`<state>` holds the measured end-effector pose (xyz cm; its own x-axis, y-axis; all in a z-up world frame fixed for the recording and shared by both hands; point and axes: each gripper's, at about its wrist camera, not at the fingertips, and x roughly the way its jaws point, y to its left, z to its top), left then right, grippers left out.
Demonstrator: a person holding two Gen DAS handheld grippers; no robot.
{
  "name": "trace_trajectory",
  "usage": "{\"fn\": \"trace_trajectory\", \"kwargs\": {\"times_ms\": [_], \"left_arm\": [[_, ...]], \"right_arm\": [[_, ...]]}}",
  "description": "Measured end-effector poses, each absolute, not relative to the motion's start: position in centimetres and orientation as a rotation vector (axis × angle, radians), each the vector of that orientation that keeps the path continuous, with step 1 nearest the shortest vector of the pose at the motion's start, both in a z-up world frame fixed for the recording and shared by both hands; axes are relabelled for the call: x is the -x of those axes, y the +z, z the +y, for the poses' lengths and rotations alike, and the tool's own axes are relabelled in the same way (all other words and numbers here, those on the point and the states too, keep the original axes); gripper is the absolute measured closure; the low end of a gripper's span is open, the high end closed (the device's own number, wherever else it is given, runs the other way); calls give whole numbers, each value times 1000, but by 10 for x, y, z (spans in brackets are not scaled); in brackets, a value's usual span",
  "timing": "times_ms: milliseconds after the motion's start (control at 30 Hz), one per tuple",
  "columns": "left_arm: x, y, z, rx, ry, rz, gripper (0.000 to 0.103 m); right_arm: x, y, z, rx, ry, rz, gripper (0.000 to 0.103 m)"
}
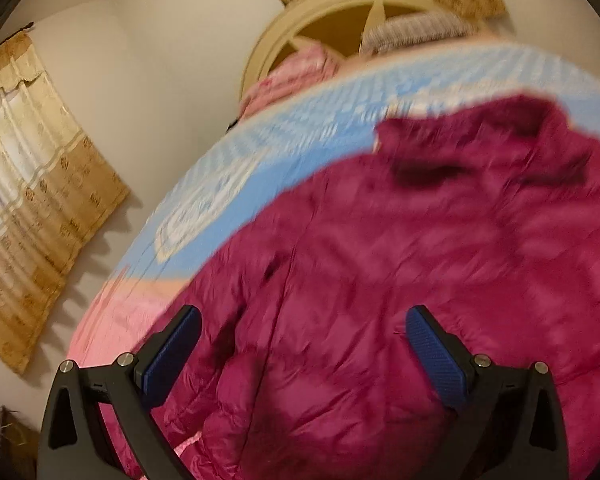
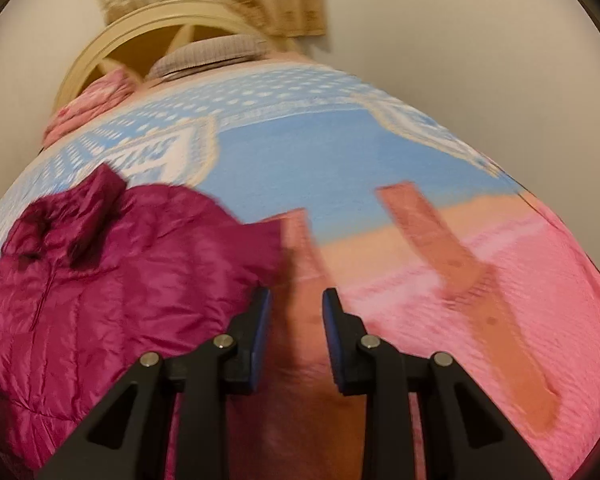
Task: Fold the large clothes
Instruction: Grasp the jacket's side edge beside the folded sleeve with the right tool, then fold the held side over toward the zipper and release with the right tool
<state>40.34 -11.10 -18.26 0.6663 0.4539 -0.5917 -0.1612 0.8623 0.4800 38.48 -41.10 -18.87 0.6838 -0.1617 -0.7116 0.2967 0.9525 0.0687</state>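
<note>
We see red coat [image 1: 400,272] lying flat on bed [image 1: 300,152], collar toward headboard [image 1: 320,28]. Our left hand-held gripper [image 1: 303,344] is above coat, jaws wide, nothing between pads. Our right hand-held gripper [image 2: 296,328] is just beside coat's edge, above pink part of blanket [image 2: 480,312], jaws narrow, nothing held. Pink cloth [image 2: 96,104] and pillow [image 2: 212,56] lie by headboard. Pictures blurry.

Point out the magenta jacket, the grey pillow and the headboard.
magenta jacket [image 1: 380,280], left wrist view, middle of its body.
grey pillow [image 2: 208,54], right wrist view, its top face.
headboard [image 2: 112,28], right wrist view, curved upper rim.
</note>
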Motion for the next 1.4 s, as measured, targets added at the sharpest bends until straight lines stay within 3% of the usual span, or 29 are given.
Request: {"fn": "trace_trajectory", "kwargs": {"times_ms": [300, 600, 867, 1400], "left_arm": [[-400, -201, -85, -356, 352, 808, 1], [-376, -150, -86, -222, 279, 704, 1], [-386, -205, -94, -326, 281, 794, 1], [-390, -216, -88, -273, 251, 820, 1]], "right_arm": [[-395, -205, -383, -53, -227, 806, 73], [-337, -149, -347, -90, -120, 696, 73], [-348, -216, -322, -61, -64, 854, 71], [-349, -223, -306, 42, -110, 856, 71]]}}
